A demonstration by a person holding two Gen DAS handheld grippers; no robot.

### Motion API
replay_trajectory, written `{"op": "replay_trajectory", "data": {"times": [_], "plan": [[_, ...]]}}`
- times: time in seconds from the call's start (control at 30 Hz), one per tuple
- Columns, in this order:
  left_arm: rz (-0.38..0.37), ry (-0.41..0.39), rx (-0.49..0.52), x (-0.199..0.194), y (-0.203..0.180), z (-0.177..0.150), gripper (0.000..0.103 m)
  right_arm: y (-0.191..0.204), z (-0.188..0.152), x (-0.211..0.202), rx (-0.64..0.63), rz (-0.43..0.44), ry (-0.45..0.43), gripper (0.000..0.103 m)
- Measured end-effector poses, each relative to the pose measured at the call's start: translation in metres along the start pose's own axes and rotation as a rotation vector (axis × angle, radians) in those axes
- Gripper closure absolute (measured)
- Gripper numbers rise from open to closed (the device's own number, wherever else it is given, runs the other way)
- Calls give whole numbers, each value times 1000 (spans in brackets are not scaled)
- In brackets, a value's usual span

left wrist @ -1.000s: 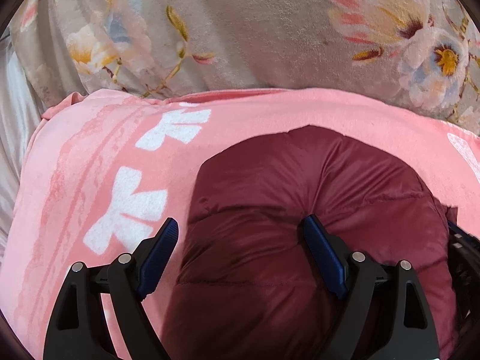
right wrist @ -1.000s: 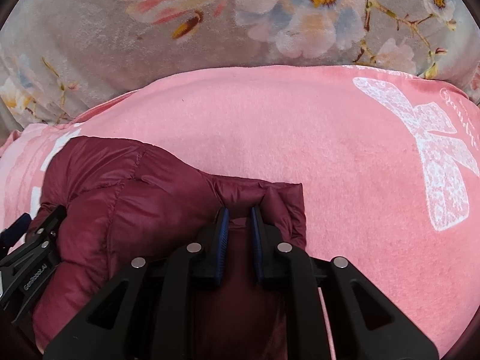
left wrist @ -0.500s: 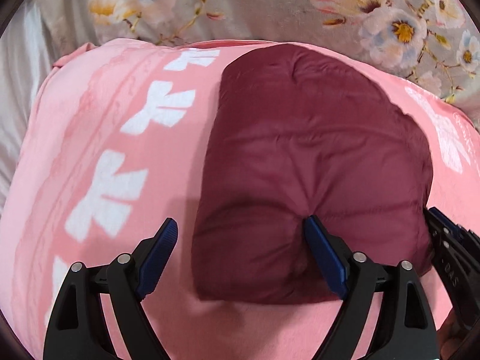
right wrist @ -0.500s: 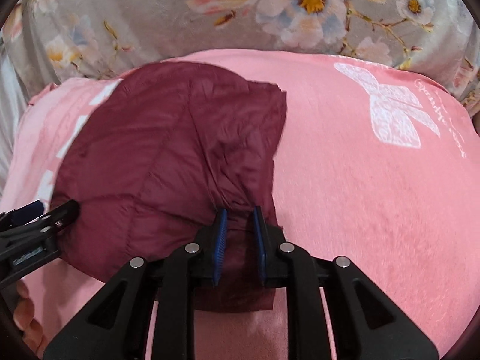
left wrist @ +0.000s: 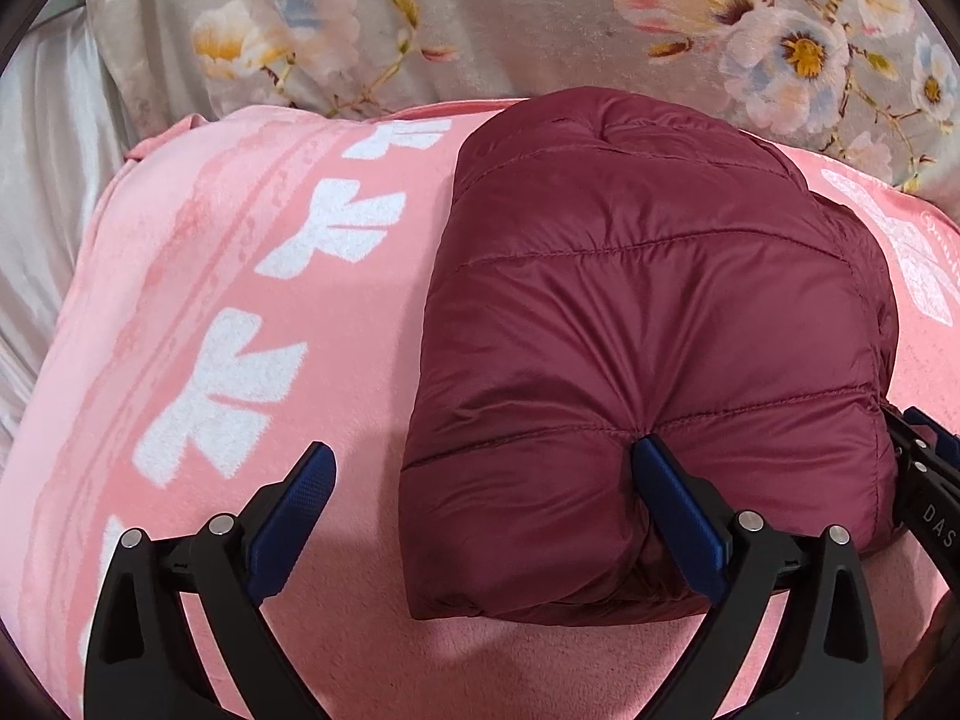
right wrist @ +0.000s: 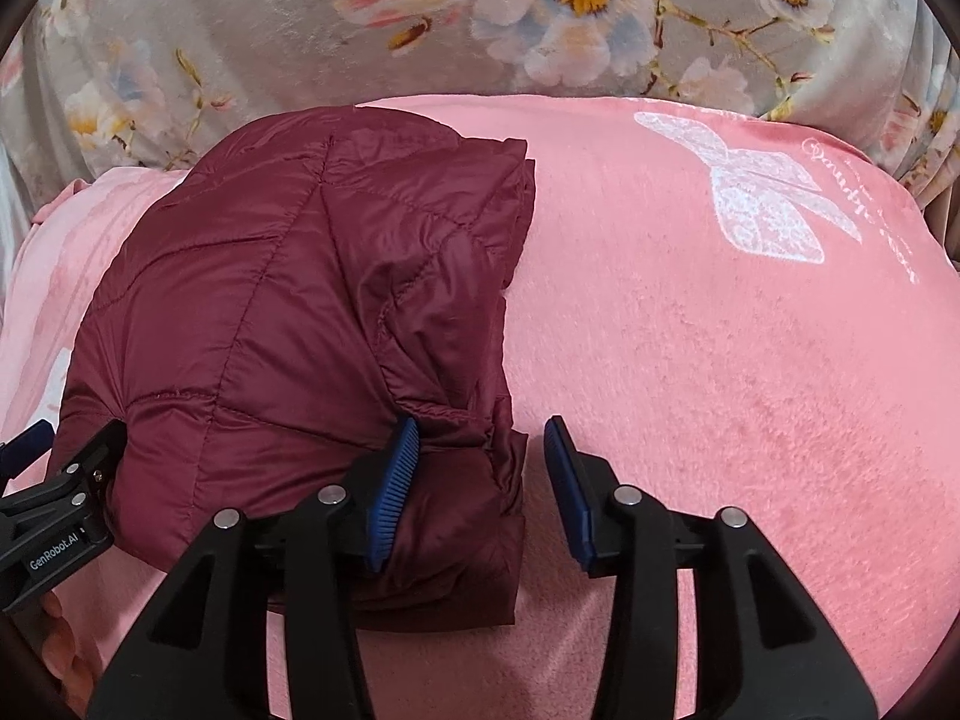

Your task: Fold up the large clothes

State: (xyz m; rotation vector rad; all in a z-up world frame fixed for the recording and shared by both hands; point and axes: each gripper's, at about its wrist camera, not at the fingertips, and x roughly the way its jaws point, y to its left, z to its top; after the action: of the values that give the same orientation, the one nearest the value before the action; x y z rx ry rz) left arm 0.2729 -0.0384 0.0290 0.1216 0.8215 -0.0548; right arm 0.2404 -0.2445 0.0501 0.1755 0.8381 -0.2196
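A dark red quilted puffer jacket (left wrist: 648, 348) lies folded into a thick bundle on a pink blanket (left wrist: 240, 312). My left gripper (left wrist: 480, 480) is open at the bundle's near left corner, with its right finger pressed into the padding and its left finger over the blanket. In the right wrist view the jacket (right wrist: 288, 324) sits left of centre. My right gripper (right wrist: 480, 456) is open, straddling the bundle's near right edge. Its left finger touches the fabric, and its right finger is over the pink blanket (right wrist: 720, 390). Neither gripper holds anything.
A grey floral blanket (left wrist: 510, 18) lies beyond the pink one; it also shows in the right wrist view (right wrist: 240, 30). A white sheet (left wrist: 42, 138) is at the far left. Each gripper's body shows at the other view's edge.
The right gripper was shut on the jacket's edge and has opened, letting it go. Both grippers drew back toward me, so the whole folded bundle shows now.
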Motion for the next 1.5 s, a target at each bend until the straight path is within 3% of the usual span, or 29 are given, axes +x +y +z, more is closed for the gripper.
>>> {"op": "replay_trajectory", "data": {"times": [0.23, 0.37, 0.5, 0.63, 0.8, 1.07, 1.33, 1.5], "plan": [[17, -24, 4, -3, -1, -2, 5, -7, -3, -2, 38, -2, -12, 48], [12, -43, -15, -11, 4, -7, 5, -20, -16, -26, 80, -4, -70, 42], [5, -56, -30, -32, 7, -30, 5, -21, -48, -60, 46, 22, -107, 14], [21, -36, 24, -54, 0, -58, 5, -14, -75, -87, 21, 51, -113, 6], [45, -58, 69, -84, -6, -91, 5, 1, -100, -110, -36, 12, -121, 5], [34, -53, 32, -113, 0, -123, 5, 9, -137, -143, -46, 18, -132, 5], [30, -85, 9, -130, 6, -138, 5, 9, -155, -159, -36, 24, -145, 5], [47, -60, -1, -125, 7, -137, 6, 17, -154, -155, -62, -17, -126, 5]]}}
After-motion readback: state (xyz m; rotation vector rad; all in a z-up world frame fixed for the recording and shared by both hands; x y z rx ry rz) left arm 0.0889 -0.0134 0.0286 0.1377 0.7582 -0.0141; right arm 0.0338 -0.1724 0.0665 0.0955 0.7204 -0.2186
